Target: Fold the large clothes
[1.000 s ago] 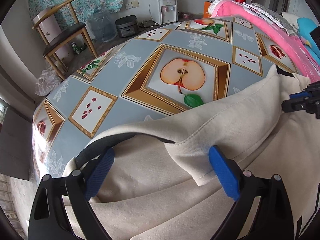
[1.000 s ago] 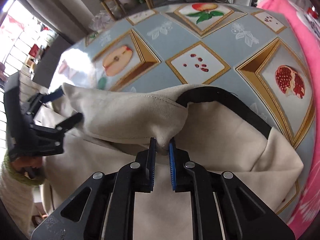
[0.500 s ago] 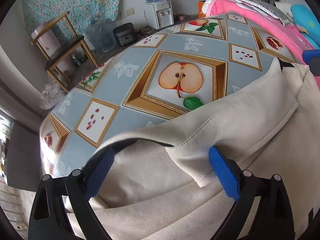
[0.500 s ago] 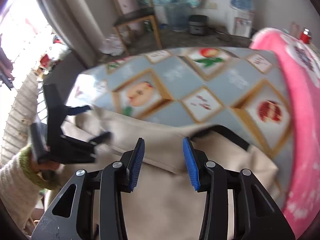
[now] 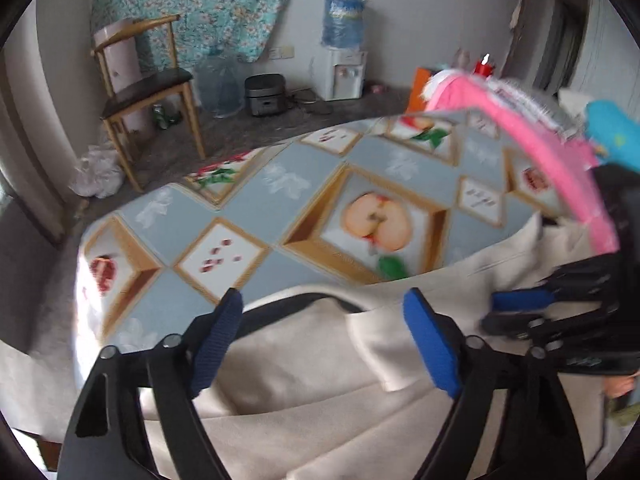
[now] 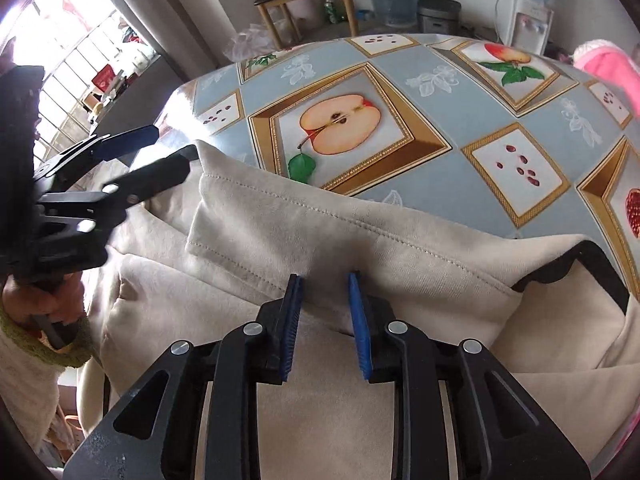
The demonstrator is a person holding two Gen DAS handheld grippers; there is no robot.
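A large cream garment (image 6: 360, 240) with a black inner neckband (image 6: 592, 264) lies on the near part of the fruit-print table (image 6: 440, 92); a sleeve is folded across its top. My right gripper (image 6: 325, 292) is open, its blue pads just over the folded sleeve's lower edge, holding nothing. My left gripper (image 5: 324, 320) is open wide above the garment (image 5: 312, 380) near the black neckband (image 5: 288, 304). The left gripper also shows at the left of the right wrist view (image 6: 160, 148), and the right gripper at the right of the left wrist view (image 5: 520, 312).
A pink blanket (image 5: 532, 136) lies along the table's right side. Beyond the table stand a wooden chair (image 5: 148, 92), a water dispenser (image 5: 344, 72), a rice cooker (image 5: 266, 94) and water jugs on the floor. A window is at the left of the right wrist view.
My right gripper let go of the sleeve fold, opened, lifted, then came back down over the sleeve edge. My left gripper stayed open and rose away from the garment.
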